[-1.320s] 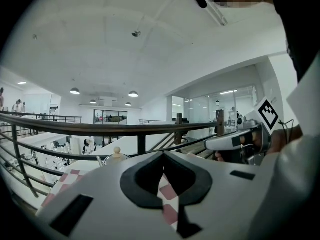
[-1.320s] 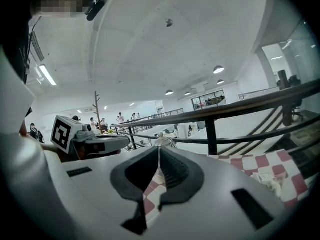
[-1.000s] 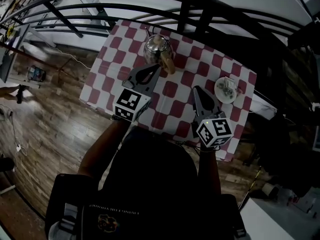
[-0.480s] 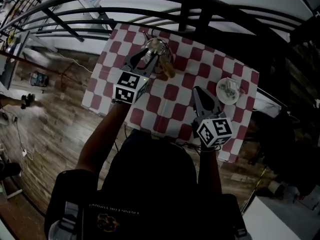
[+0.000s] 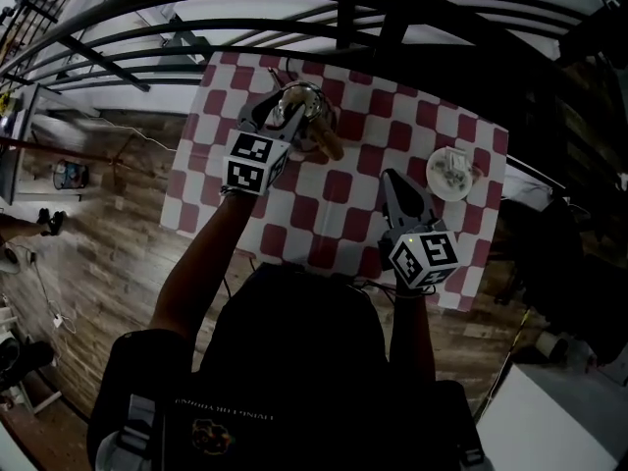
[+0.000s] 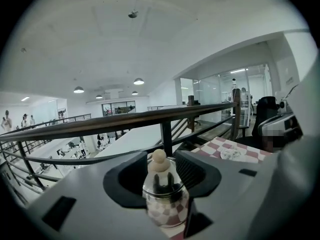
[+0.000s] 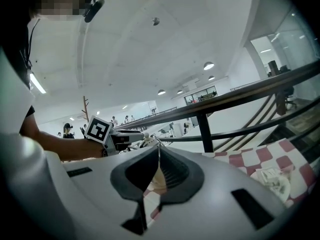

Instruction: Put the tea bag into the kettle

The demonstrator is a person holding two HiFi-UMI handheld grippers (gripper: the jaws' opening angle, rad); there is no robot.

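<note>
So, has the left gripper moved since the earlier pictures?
Yes. The left gripper went up the checked tablecloth to the kettle; its fingers have just been opening, with the kettle between them.

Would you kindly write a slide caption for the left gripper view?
Left claw, jaws just opened, with the kettle standing between them.

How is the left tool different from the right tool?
The left tool has just been opening its jaws, now wide around the kettle; the right tool is shut, empty. The left tool is up at the kettle; the right tool hangs nearer the person. Both are grey.
</note>
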